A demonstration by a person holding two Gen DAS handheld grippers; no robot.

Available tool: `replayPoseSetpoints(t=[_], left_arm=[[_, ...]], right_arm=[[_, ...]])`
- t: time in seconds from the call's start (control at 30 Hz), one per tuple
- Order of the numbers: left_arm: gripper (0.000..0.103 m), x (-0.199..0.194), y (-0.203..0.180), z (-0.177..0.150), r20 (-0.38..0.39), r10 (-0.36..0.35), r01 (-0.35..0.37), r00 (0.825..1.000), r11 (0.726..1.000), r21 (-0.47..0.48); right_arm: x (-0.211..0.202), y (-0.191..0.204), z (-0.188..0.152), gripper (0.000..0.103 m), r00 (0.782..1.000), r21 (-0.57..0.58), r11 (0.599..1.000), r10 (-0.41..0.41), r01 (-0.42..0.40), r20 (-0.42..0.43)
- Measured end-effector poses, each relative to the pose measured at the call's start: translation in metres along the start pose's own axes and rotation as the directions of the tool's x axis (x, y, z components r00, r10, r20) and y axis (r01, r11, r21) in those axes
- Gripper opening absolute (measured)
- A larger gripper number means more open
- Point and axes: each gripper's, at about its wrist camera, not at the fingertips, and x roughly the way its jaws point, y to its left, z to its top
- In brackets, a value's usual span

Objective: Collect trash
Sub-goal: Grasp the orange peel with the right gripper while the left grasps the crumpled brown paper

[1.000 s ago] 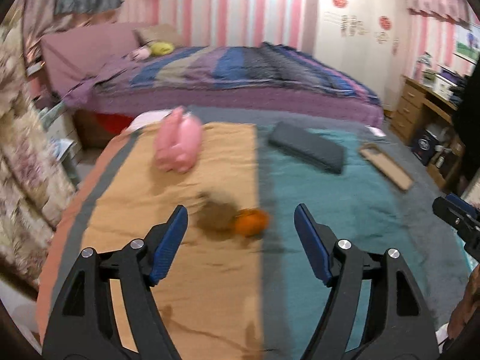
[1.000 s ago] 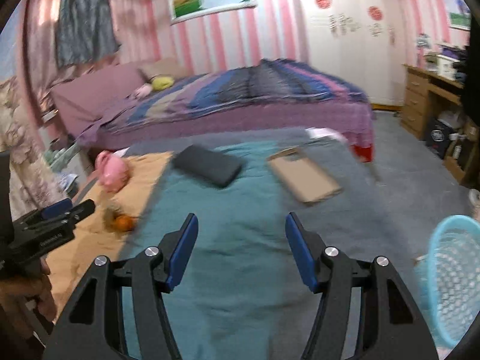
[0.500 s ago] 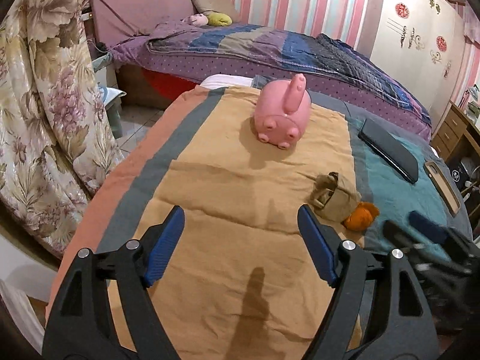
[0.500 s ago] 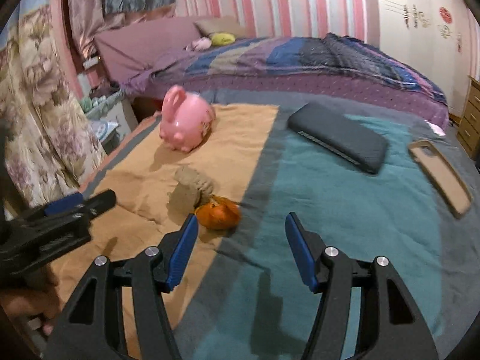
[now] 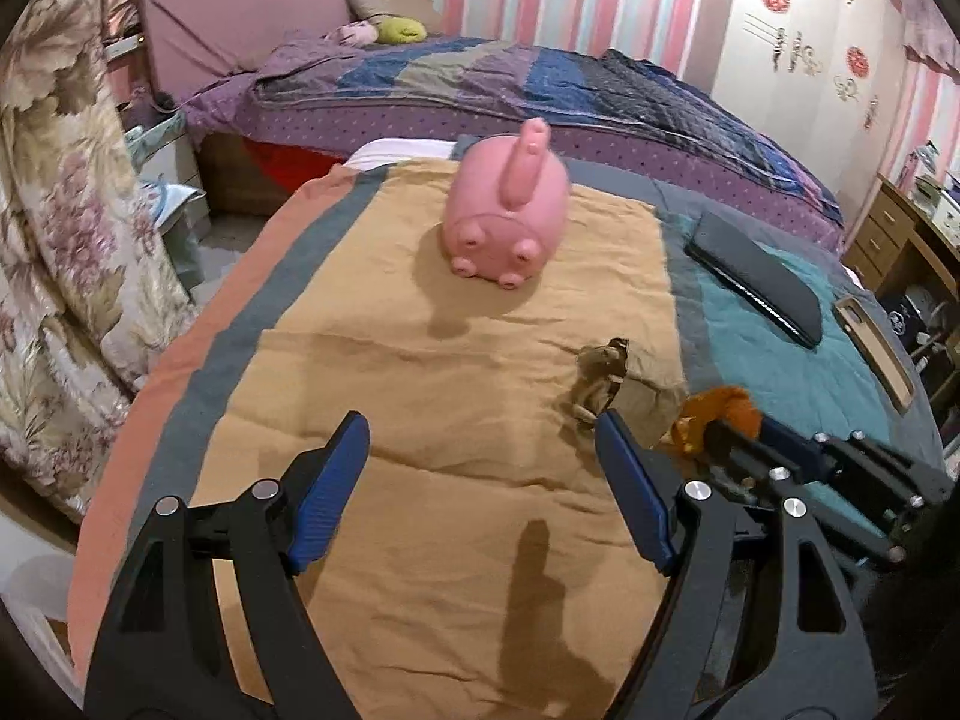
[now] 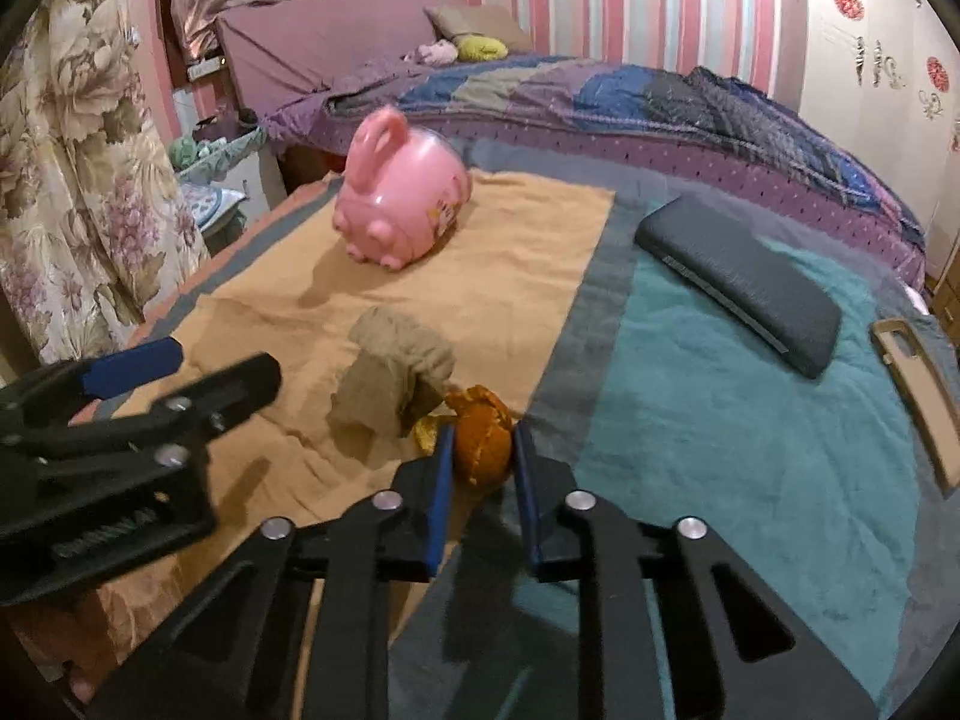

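An orange peel [image 6: 482, 443] lies on the bed where the tan cloth [image 6: 510, 276] meets the teal blanket. My right gripper [image 6: 481, 450] has its jaws closing on the peel, and both blue pads touch its sides. Just left of the peel sits a crumpled brown paper wad [image 6: 393, 378]. In the left wrist view the wad [image 5: 603, 375] and the peel [image 5: 723, 405] sit to the right of my left gripper [image 5: 480, 450], which hangs open over bare tan cloth with nothing between its fingers. The right gripper [image 5: 741, 435] reaches in from the right edge.
A pink piggy bank [image 5: 510, 222] stands further back on the tan cloth. A dark flat case [image 6: 744, 282] and a brown frame-like piece [image 6: 918, 396] lie on the teal blanket [image 6: 720, 450]. A second bed [image 5: 540, 90] is behind, floral curtains [image 5: 66, 228] to the left.
My right gripper swung left and down to the orange peel and drew its jaws in around it. My left gripper drifted lower over the tan cloth, staying open.
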Motion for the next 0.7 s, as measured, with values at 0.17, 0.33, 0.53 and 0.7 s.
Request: replayPoseSetpoints(t=[0.17,0.33,0.53,0.7], left_arm=[[0.076,0.002,-0.016,0.001,0.009,-0.075,0.075,0.997,0.997,0.008],[0.076,0.012,-0.038,0.002,0.002,-0.132,0.132,0.991,0.991,0.027],[0.076,0.034,-0.049,0.001,-0.052,-0.144,0.145,0.988,0.989,0.010],[0.051,0.049,-0.055,0.000,-0.076,-0.133,0.134,0.988,0.991,0.004]], right_arm=[[-0.020,-0.026,0.001,0.018,0.999,0.062,0.998,-0.024,0.022,0.035],[-0.032,-0.058,-0.002,0.018,0.998,0.114,0.992,-0.051,0.046,0.042],[-0.044,-0.093,-0.005,0.018,0.998,0.195,0.980,-0.047,0.036,0.049],[-0.047,-0.103,-0.004,0.018,0.998,0.196,0.980,-0.038,0.028,0.050]])
